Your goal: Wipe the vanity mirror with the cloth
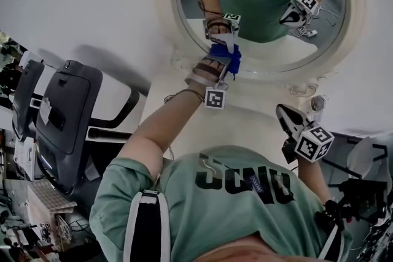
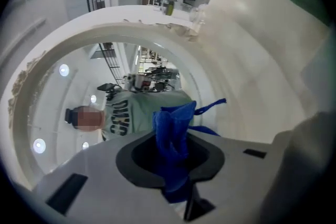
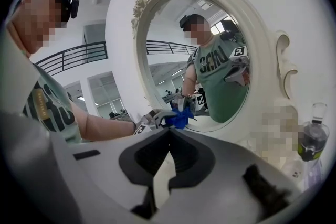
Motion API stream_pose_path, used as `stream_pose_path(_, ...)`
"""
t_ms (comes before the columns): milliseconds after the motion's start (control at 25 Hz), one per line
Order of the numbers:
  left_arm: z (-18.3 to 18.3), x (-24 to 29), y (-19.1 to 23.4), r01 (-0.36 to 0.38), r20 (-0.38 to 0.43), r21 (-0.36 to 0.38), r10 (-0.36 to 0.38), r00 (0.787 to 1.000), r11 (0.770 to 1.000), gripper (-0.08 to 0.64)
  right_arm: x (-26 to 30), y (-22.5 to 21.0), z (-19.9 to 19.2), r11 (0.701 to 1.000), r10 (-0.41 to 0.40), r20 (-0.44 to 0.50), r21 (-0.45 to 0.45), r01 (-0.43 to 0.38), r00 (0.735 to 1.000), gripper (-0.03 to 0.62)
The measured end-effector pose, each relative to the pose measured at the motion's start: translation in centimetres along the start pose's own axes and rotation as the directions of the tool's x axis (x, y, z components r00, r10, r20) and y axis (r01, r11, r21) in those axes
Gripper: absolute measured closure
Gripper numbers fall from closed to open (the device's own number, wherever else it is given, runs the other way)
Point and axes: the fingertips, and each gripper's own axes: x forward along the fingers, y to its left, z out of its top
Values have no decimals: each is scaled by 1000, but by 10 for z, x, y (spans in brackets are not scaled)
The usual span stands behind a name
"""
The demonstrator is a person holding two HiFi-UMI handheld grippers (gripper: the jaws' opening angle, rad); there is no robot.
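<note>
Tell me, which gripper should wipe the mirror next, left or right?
Left, probably. The left gripper pinches the blue cloth right at the mirror's lower edge. The right gripper is shut on nothing and sits back from the glass.

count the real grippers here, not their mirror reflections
2. The left gripper is up at the lower edge of the mirror, shut on the blue cloth; the right gripper is held off at lower right, shut and empty.
</note>
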Motion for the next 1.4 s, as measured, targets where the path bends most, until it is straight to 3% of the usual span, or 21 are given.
stream_pose_path(120,0,4,-26,51,-6,-9,-51,999,999,480,0,2,1,1000,-2,-5,-4,2,1000,584)
stream_pose_path(280,2,9,-19,63,-15,-61,-64,998,996,480,0,-4,7,1000,-13,3,-8,13,1000,584)
stream_pose_path(400,7,12,-32,199,-10,-142,-203,979,970,480,2,-6,7,1000,-7,20,-16,8,1000,584)
stream_pose_path(480,9,4,-21,245,11,-209,-248,969,947,477,2,-2,7,1000,-2,30,-26,3,1000,584)
stream_pose_path(560,9,-11,22,193,49,-277,-186,981,941,476,0,-1,9,1000,-4,36,-29,5,999,584)
stream_pose_path(680,6,-45,143,-24,83,-346,56,995,938,476,-2,-4,12,1000,-12,45,-26,14,999,584)
stream_pose_path(720,4,-59,191,-112,82,-361,151,985,926,476,-3,-5,12,1000,-14,48,-25,15,999,584)
stream_pose_path(800,0,-84,281,-272,62,-384,318,946,883,476,-4,-7,13,1000,-13,54,-23,14,998,584)
stream_pose_path(920,-10,-107,376,-415,15,-394,457,889,820,476,-3,-5,14,1000,-2,68,-25,4,998,584)
stream_pose_path(1040,-17,-112,426,-470,-27,-378,499,866,797,476,-4,-5,17,1000,2,84,-31,1,996,584)
stream_pose_path(1280,-27,-93,444,-483,-103,-307,476,873,820,476,-10,-14,15,1000,-14,100,-15,15,995,584)
stream_pose_path(1400,-30,-79,440,-481,-120,-312,468,876,819,476,-12,-16,15,1000,-17,102,-12,18,995,584)
